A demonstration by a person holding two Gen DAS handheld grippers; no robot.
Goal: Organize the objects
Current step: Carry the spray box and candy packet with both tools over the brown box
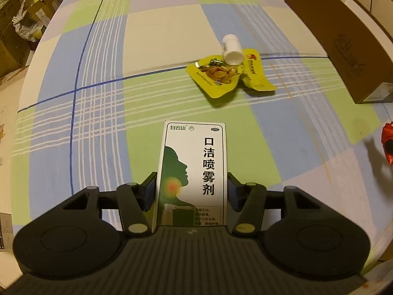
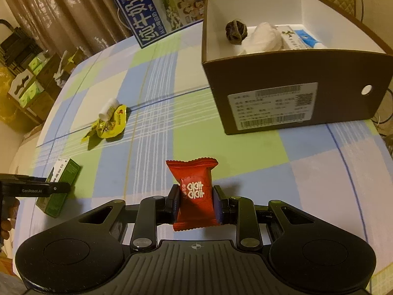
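Note:
My left gripper (image 1: 192,191) is shut on a white and green spray box (image 1: 192,169), held above the checked tablecloth. From the right wrist view that spray box (image 2: 61,184) shows at the left, with the left gripper (image 2: 49,188) on it. My right gripper (image 2: 195,202) is shut on a red snack packet (image 2: 194,189). Ahead of the left gripper lie two yellow snack packets (image 1: 216,76) with a small white bottle (image 1: 232,49) resting on them. The brown cardboard box (image 2: 294,93) stands open at the right, with several items inside.
A blue milk carton (image 2: 145,17) stands at the table's far edge. The red packet (image 1: 388,142) peeks in at the right of the left wrist view. Cardboard boxes and shelves crowd the floor beyond the table's left edge (image 1: 36,56).

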